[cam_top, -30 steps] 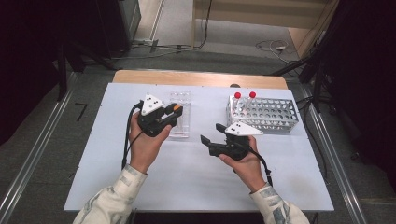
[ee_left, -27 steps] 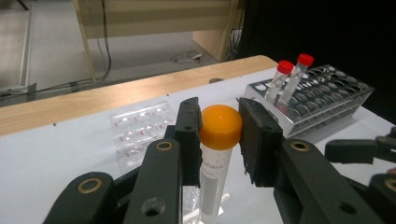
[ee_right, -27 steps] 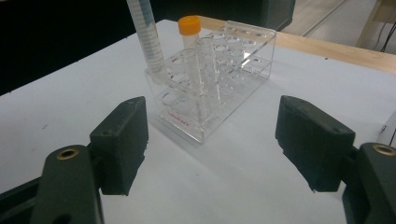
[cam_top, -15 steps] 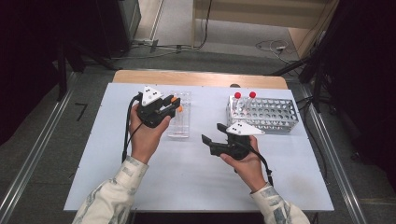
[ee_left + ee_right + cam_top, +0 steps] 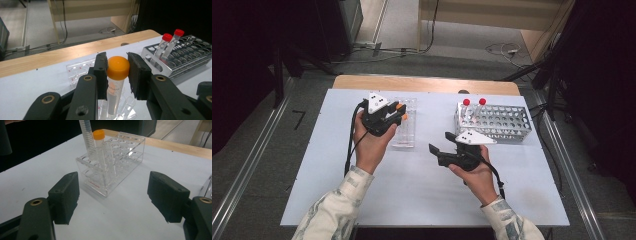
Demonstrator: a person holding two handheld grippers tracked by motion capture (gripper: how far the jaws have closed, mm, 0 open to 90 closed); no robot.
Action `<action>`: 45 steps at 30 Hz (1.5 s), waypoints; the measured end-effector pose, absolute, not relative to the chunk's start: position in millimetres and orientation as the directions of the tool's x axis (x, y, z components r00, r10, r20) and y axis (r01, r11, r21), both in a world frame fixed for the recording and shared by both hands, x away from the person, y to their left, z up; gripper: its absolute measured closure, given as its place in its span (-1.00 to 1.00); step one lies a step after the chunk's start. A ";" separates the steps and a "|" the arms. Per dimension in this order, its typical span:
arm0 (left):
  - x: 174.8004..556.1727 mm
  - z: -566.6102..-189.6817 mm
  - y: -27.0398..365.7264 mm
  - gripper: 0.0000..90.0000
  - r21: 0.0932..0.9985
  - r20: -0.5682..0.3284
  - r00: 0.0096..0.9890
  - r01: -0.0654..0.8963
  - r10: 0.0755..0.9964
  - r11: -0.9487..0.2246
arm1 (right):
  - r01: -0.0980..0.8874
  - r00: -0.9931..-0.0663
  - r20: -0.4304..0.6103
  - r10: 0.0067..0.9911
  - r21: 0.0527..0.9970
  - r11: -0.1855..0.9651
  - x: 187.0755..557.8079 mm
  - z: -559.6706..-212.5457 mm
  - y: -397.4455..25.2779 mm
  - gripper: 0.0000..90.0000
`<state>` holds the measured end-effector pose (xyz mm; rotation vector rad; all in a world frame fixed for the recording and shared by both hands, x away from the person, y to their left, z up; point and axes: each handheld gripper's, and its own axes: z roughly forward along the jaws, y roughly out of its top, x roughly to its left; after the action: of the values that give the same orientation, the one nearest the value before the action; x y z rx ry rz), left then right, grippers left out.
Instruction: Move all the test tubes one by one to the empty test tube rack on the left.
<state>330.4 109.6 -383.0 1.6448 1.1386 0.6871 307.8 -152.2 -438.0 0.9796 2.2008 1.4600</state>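
A metal rack (image 5: 497,122) holding two red-capped tubes (image 5: 466,103) stands on the white table (image 5: 412,190), right side.

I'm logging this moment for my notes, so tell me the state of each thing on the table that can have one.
Left gripper: shut on the orange-capped tube.
Orange-capped tube: capped, upright, over the clear rack.
Right gripper: open, holding nothing.
Clear rack: upright, holds several tubes.
Metal rack: mostly empty.
Two red-capped tubes: capped, leaning in the metal rack.
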 end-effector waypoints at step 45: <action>299.1 -418.2 118.1 -0.36 0.904 -0.192 0.402 0.427 0.895 0.003 | 0.373 -0.622 0.089 0.778 0.907 0.194 327.3 -434.0 -180.1 -0.47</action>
<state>299.1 118.1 -418.2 1.6095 1.1955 0.5586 327.3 -180.1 -434.0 1.0773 2.0841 1.4082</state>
